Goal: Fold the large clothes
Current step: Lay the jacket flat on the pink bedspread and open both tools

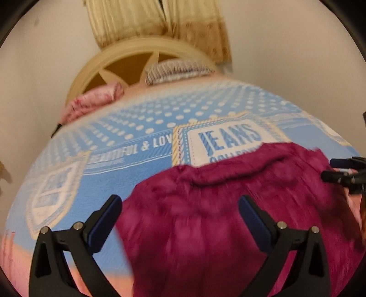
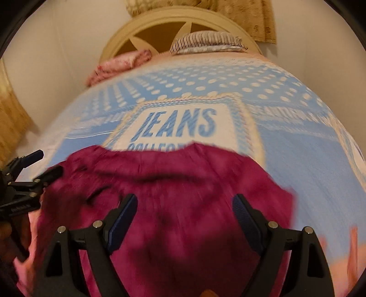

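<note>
- A magenta garment (image 1: pixel 217 217) of mottled, tie-dye-like fabric lies spread on the bedspread (image 1: pixel 141 178), its far edge covering the lower line of lettering under the printed word "JEANS" (image 2: pixel 178 125).
- Its far edge shows a shallow curved dip like a neckline; the cloth is rumpled there, and both views are motion-blurred, so finer folds cannot be made out.
- The left gripper (image 1: pixel 180 217) hangs over the garment's left part, fingers spread wide with nothing between them; its left finger sits over the bedspread just beside the garment's edge, its right finger over the cloth.
- The right gripper (image 2: pixel 185 217) hangs over the garment's middle, fingers likewise spread wide and empty, both over the cloth.
- Each gripper shows at the side of the other's view, at the garment's outer edge; whether it touches the cloth cannot be told.
- The bedspread is light blue with white dots beyond the "JEANS" panel and a pink band at the near edge.
- Beyond the garment, at the head of the bed, lie a pink pillow (image 2: pixel 119 66) and a striped pillow (image 2: pixel 208 42) against a cream headboard (image 2: pixel 160 25).
- Behind the headboard hangs a yellow curtain (image 1: pixel 160 20).
</note>
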Motion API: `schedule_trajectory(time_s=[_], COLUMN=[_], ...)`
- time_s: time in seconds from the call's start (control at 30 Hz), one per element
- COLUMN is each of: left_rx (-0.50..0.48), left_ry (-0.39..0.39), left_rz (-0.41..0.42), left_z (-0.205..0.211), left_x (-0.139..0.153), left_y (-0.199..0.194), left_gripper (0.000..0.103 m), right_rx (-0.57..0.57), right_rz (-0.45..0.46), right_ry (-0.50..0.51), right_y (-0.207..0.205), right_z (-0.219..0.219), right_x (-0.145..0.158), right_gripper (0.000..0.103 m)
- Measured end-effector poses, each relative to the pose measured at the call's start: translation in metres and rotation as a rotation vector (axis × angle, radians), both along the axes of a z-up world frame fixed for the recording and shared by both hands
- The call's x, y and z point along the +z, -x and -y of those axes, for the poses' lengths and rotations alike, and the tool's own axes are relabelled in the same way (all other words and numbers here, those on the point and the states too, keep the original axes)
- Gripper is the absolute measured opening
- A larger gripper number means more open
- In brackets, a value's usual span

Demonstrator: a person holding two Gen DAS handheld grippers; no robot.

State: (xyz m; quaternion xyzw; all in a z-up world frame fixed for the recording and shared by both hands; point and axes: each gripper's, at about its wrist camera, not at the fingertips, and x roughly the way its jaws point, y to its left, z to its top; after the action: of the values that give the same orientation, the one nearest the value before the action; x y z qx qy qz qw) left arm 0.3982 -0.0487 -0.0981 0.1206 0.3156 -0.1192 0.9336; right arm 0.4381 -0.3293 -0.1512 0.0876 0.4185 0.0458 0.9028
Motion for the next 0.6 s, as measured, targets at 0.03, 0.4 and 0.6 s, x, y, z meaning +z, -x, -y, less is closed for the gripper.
schedule_trajectory(time_s=[0.03,0.4,0.6], left_rx=[-0.001,0.087,0.157], left_ry=[-0.007,0.031,0.035], left_rz=[0.026,-0.039,-0.140], left_z=[-0.007,-0.105,-0.137], left_x=[0.001,-0.041,-0.083], left_y=[0.021,0.206,0.255], left_gripper=[0.103,0.103,0.103], right_rx=[0.001,-0.043,-0.076], right_rz=[-0.002,-0.088,-0.073], right_ry=[-0.005,-0.070,-0.056], right_y=[0.023,0.231,0.310], right_z=[0.008,0.041,0.035], right_x=[0.000,-0.038,-0.046], right_gripper=[0.085,0.085,0.085])
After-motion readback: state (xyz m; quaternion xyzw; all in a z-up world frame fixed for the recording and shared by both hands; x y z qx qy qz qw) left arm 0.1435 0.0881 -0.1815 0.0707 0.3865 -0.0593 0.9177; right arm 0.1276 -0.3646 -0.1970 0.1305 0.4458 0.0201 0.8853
